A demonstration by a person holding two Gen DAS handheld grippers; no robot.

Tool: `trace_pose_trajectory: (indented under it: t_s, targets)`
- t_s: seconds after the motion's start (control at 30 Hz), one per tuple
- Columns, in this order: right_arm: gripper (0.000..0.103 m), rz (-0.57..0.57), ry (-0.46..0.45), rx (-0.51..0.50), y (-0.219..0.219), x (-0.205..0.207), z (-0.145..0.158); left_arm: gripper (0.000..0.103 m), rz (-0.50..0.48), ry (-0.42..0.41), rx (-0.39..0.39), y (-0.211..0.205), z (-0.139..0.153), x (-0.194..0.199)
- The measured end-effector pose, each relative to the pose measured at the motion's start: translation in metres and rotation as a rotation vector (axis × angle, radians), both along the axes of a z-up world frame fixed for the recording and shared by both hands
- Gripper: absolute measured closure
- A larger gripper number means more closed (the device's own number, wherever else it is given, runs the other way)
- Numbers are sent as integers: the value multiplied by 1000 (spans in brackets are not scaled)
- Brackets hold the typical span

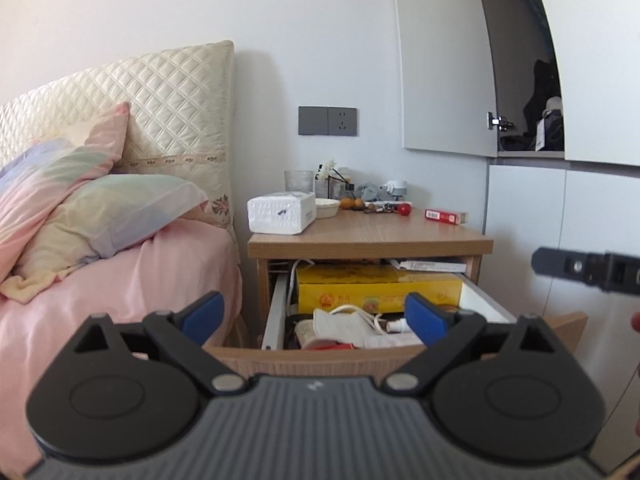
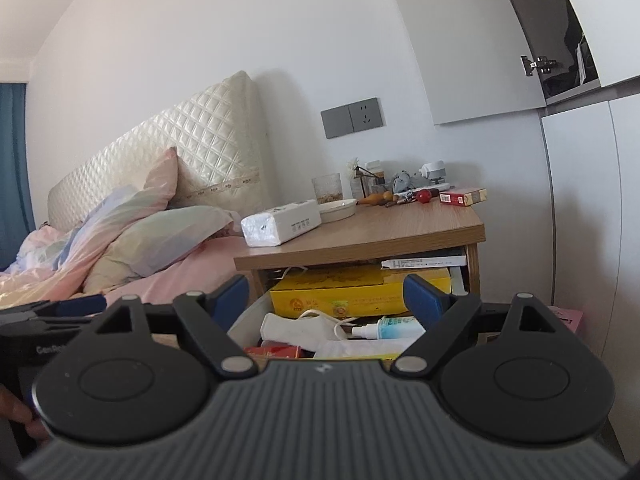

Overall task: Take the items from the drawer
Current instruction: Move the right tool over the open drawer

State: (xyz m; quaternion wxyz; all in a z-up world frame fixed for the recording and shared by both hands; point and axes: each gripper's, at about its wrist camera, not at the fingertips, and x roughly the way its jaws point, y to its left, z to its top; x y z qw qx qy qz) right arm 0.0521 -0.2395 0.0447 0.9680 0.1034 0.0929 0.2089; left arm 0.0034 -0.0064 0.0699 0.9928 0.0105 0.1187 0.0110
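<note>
A white tissue pack (image 1: 281, 213), a red box (image 1: 446, 216) and a glass (image 1: 298, 181) sit on the table (image 1: 370, 236); pillows (image 1: 92, 208) on the bed (image 1: 120, 280) alongside.

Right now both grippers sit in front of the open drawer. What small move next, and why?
Probably ease the right gripper forward and down toward the spray bottle. The drawer is already pulled out, both sets of jaws stand open and empty, and the bottle lies on top of the clutter near the front, ahead of the yellow box.

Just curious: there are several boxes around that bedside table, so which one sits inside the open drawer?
The big yellow box; the white tissue box and red pack sit on top.
</note>
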Motion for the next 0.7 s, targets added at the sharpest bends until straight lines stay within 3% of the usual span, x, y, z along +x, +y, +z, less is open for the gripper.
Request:
trace_pose_trajectory:
  t_s: [0.1,0.23,0.43,0.7]
  targets:
    - [16,1,-16,-38,12,-1,10,4,16,-2,-35,6,1,4]
    - [16,-17,-6,-37,18,6,13,4,-6,-22,-17,5,-4,13]
    - [16,-39,34,11,16,22,2,4,5,-20,22,12,-12,34]
    - [16,13,-17,-2,28,23,-20,4,32,-40,30,19,-41,27]
